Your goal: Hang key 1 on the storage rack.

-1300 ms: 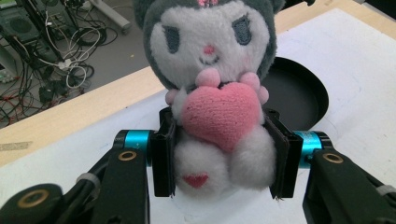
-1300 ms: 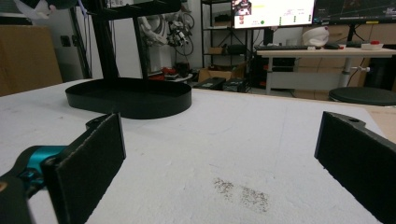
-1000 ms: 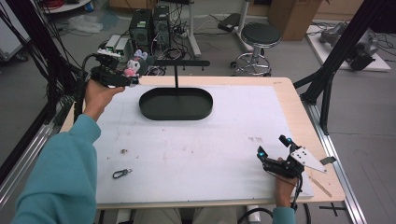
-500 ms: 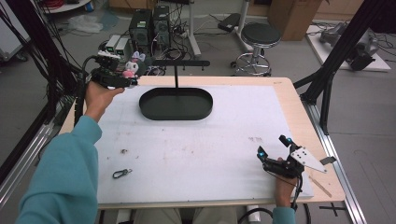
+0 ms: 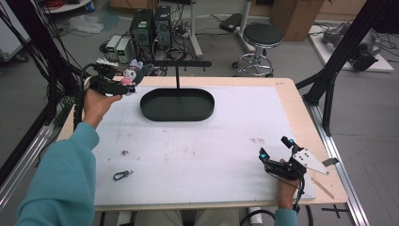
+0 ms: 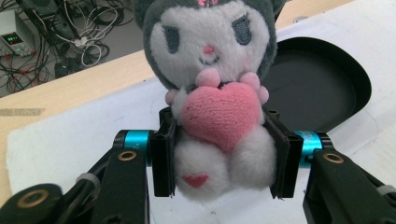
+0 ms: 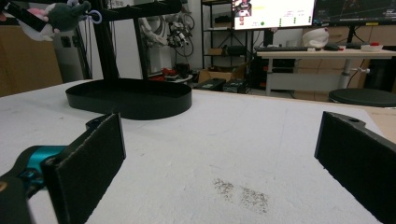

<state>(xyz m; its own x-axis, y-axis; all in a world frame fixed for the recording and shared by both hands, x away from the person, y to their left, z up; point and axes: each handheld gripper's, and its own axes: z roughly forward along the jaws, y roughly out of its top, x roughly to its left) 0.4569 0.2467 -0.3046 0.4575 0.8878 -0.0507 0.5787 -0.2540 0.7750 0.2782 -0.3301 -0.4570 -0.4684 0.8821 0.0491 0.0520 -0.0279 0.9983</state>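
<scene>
Left gripper (image 5: 123,84) clamped on a plush toy (image 6: 212,88), held up at the far left corner of the table (image 5: 197,150), just left of the black stand (image 5: 177,101). Right gripper (image 5: 275,153) near right, low over the white mat, jaws wide, nothing between.

Plush toy (image 6: 210,84): grey hood, white face and body, pink heart at chest, 1 small red heart below. Stand tray (image 5: 177,105): black. Table mat (image 5: 197,150): white, speckled dark stains. Sleeve (image 5: 61,179): teal. Gripper collars: cyan.
</scene>
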